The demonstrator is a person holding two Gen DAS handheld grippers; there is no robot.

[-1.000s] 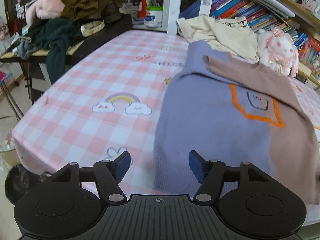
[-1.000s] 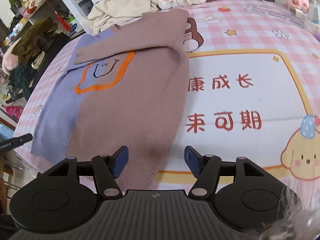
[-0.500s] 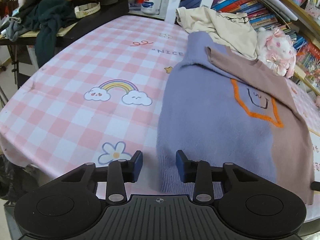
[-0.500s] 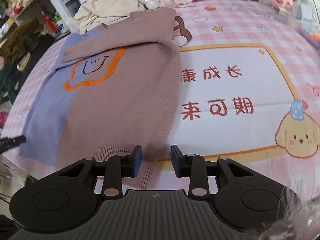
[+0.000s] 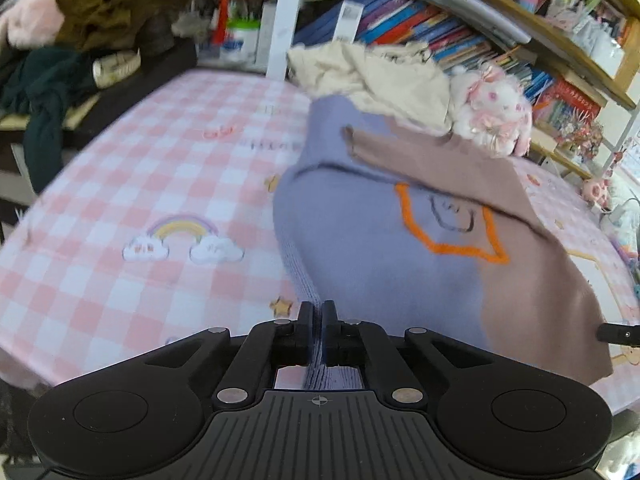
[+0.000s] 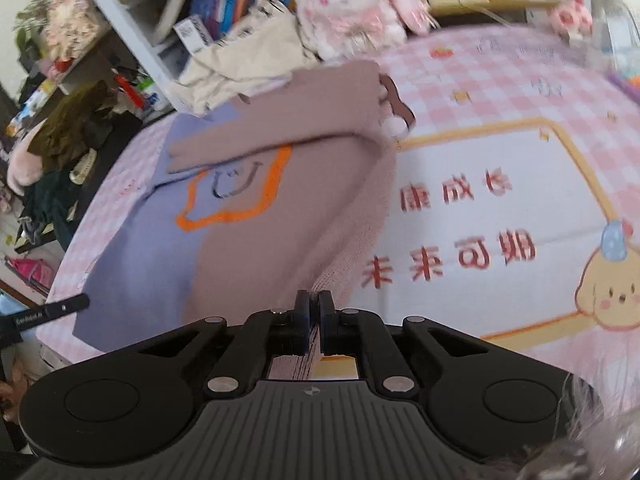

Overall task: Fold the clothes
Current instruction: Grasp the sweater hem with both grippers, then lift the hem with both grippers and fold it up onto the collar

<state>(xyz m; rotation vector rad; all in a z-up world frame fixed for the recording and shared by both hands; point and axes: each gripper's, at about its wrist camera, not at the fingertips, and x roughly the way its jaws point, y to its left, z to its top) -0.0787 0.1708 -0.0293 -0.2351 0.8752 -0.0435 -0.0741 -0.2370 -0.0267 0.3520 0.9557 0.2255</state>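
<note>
Where the sweater [image 5: 380,248] lies spread on the pink checked worktop [image 5: 120,184], its lilac half faces the left side and its mauve-brown half [image 6: 288,216] the right, an orange outlined patch straddling the two colours. One mauve sleeve is folded across the chest. Left gripper [image 5: 317,316]: fingers pinched together on the lilac hem corner at the near edge, ribbed knit caught between the pads and pulled up off the cloth. Right gripper [image 6: 314,306]: likewise clamped tight on the mauve hem corner, fabric rising in a ridge toward it. Sweater body slopes away from both grippers. Beyond the collar, a cream garment [image 5: 372,76] sits bunched, with a pink-and-white plush rabbit [image 5: 492,116] just beside it. Bookshelf [image 5: 460,40] behind. Dark clothes [image 5: 48,88] heaped at far left.
</note>
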